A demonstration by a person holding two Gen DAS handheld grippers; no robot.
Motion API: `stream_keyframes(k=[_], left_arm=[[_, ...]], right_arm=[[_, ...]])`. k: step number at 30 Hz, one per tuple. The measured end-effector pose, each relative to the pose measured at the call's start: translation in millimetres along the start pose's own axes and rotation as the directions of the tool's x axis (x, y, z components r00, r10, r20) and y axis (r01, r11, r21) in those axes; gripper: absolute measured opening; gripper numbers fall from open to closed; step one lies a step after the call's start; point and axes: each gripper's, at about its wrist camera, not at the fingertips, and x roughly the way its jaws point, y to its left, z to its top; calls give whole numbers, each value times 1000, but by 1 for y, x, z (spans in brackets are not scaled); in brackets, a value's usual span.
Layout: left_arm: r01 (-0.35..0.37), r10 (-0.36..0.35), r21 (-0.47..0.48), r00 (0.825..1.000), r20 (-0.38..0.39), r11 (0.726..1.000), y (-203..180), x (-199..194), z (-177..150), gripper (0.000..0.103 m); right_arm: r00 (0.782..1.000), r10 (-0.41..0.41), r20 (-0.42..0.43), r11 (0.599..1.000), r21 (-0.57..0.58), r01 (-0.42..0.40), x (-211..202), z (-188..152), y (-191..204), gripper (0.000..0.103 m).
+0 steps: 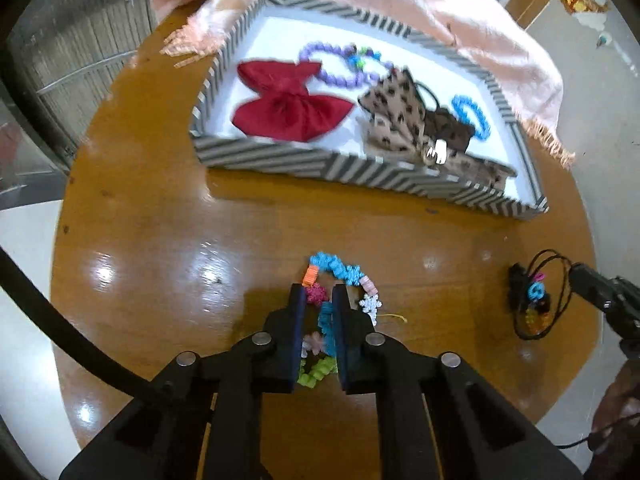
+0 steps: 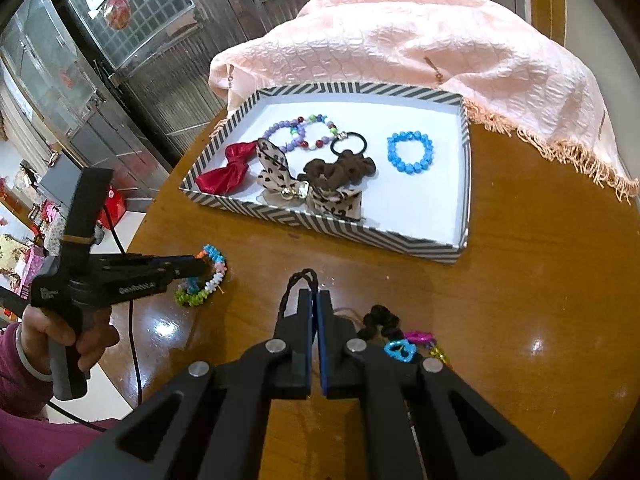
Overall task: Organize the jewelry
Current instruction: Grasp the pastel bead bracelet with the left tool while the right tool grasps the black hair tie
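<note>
Two pieces left on the round wooden table (image 2: 520, 280); the rest already lies in the striped tray (image 2: 332, 227).

In the tray: red bow (image 2: 224, 170), leopard-print bow (image 2: 280, 168), brown scrunchie (image 2: 340, 168), purple bead bracelet (image 2: 286, 136), a mixed-colour bead bracelet (image 2: 320, 130) overlapping it, black hair tie (image 2: 349, 142), blue bead bracelet (image 2: 410, 152) well apart from the others on the right side. A pink fringed cloth (image 2: 420, 48) is bunched behind the tray's far rim.

Left gripper (image 1: 317, 300): jaws drawn in close around one side of the multicolour flower bracelet (image 1: 340, 272), which lies on the table just in front of the tray. The blue section of the loop runs between the pads. Reads as a grip being taken or just taken (contact on both pads cannot be confirmed; no sign the bracelet is off the wood).

Right gripper (image 2: 314, 300): jaws nearly together, pinching the black cord (image 2: 298, 280) of the charm hair tie (image 2: 400, 344). The cord loop pokes out beyond the tips; the dark knot and the blue, pink and yellow charms rest on the table just right of the fingers.

Progress estimate: most of the way through. Remaining, as judged: carry both pieces over the near rim and set them on the bare white floor of the tray, near the right corner.
</note>
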Motion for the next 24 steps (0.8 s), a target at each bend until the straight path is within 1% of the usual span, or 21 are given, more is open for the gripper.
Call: stream_keyframes(k=[5, 12, 17, 24], left_arm=[[-3, 2, 11, 998, 65, 1000, -2, -30, 6, 6], [-9, 7, 19, 992, 126, 1000, -7, -60, 18, 6], [-37, 28, 45, 982, 185, 998, -12, -84, 30, 6], [-70, 50, 74, 968, 246, 995, -19, -103, 52, 6]], right_arm=[[1000, 4, 12, 1000, -21, -4, -2, 8, 5, 2], [1000, 5, 28, 999, -39, -3, -5, 19, 10, 2], [998, 4, 59, 998, -62, 0, -9, 32, 15, 2], [995, -12, 97, 997, -72, 19, -17, 52, 13, 2]])
